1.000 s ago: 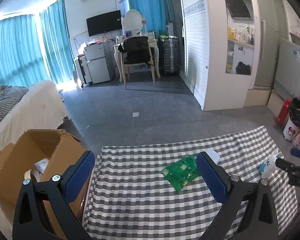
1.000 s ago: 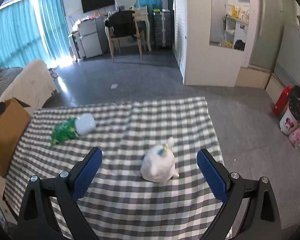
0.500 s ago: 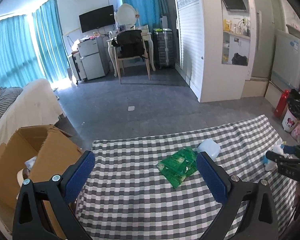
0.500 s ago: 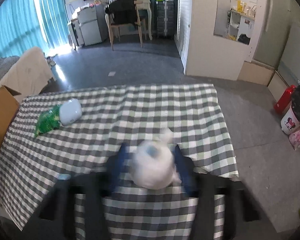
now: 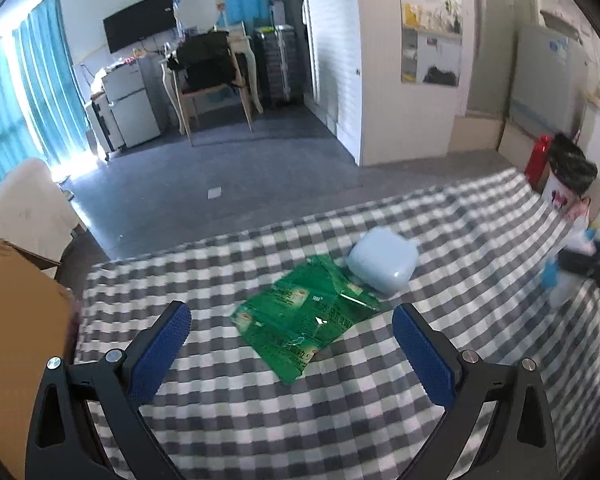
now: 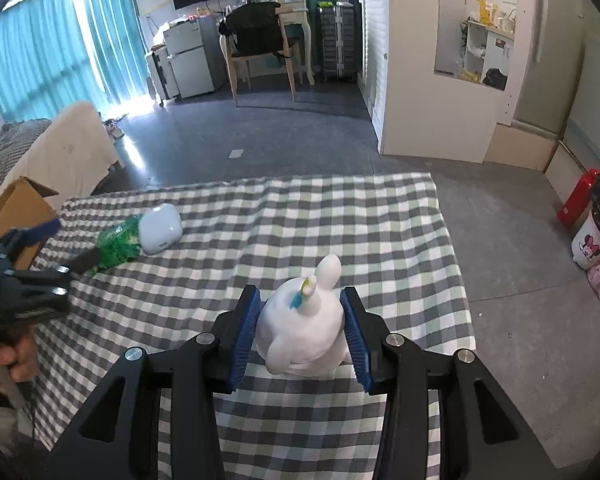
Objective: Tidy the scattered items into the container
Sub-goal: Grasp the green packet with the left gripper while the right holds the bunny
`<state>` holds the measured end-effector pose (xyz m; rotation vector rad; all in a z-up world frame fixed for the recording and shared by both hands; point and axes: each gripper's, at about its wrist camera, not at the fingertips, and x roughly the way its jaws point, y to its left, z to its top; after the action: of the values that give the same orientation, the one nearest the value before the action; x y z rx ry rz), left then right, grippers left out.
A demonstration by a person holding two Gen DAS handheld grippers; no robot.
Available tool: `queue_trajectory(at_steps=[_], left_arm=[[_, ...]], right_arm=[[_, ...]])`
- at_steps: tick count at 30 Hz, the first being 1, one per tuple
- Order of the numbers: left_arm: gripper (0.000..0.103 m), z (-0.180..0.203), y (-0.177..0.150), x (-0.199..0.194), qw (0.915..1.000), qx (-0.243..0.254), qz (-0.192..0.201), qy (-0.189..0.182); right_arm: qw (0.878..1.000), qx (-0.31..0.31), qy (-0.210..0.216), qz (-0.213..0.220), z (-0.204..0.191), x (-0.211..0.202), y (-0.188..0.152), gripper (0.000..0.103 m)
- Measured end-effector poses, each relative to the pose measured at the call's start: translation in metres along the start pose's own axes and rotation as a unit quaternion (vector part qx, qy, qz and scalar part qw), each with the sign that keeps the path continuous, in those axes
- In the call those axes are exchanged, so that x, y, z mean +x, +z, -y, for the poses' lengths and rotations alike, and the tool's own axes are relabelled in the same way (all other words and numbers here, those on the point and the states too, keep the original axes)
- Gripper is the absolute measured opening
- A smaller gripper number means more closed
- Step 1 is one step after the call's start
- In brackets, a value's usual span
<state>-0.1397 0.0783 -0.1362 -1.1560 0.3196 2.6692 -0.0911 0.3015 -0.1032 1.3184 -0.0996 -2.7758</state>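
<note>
Right tongs (image 6: 300, 328) clamped on white plush toy (image 6: 304, 332) on checkered counter (image 6: 340, 216), ready to lift; left tongs (image 5: 291, 344) open around green packet (image 5: 306, 320), cardboard box (image 5: 16, 320) waiting left.

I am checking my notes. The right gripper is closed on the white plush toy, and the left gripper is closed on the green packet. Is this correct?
Not quite. The left gripper is open: its jaws stand wide apart with the green packet lying between them on the cloth, ungrasped, as the left wrist view shows. The right gripper is indeed closed on the white plush toy.
</note>
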Motion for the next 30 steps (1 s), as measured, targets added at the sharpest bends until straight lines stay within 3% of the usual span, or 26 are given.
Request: queue_trajectory(at_steps=[5, 7, 9, 10, 13, 15, 21, 24, 30], left_arm=[[0.102, 0.001, 0.003, 0.019, 0.9999, -0.002, -0.011, -0.009], [0.094, 0.002, 0.004, 0.030, 0.9993, 0.001, -0.030, -0.020], [0.075, 0.001, 0.002, 0.042, 0.9968, -0.009, -0.059, -0.052], [0.074, 0.002, 0.000, 0.045, 0.9966, -0.010, -0.061, -0.054], [0.062, 0.004, 0.000, 0.041, 0.9970, 0.000, -0.052, -0.058], [0.044, 0.009, 0.000, 0.035, 0.9972, 0.013, -0.042, -0.061], [0.022, 0.011, 0.001, 0.027, 0.9977, 0.018, -0.031, -0.058], [0.016, 0.002, 0.003, 0.022, 0.9978, 0.003, -0.028, -0.060], [0.015, -0.023, 0.008, -0.008, 0.9980, -0.031, -0.002, -0.055]], right_arm=[[1.000, -0.005, 0.003, 0.010, -0.007, -0.007, 0.009, 0.041], [1.000, -0.006, 0.004, 0.012, -0.008, -0.007, 0.012, 0.041], [1.000, -0.008, 0.006, 0.012, -0.010, -0.007, 0.013, 0.041], [1.000, -0.008, 0.009, 0.013, -0.011, -0.007, 0.014, 0.041], [1.000, -0.011, 0.011, 0.014, -0.015, -0.006, 0.015, 0.041], [1.000, -0.014, 0.013, 0.013, -0.018, -0.004, 0.017, 0.041], [1.000, -0.020, 0.019, 0.014, -0.024, -0.003, 0.019, 0.041], [0.999, -0.022, 0.020, 0.016, -0.027, -0.005, 0.020, 0.041], [0.999, -0.031, 0.027, 0.026, -0.037, -0.014, 0.024, 0.041]])
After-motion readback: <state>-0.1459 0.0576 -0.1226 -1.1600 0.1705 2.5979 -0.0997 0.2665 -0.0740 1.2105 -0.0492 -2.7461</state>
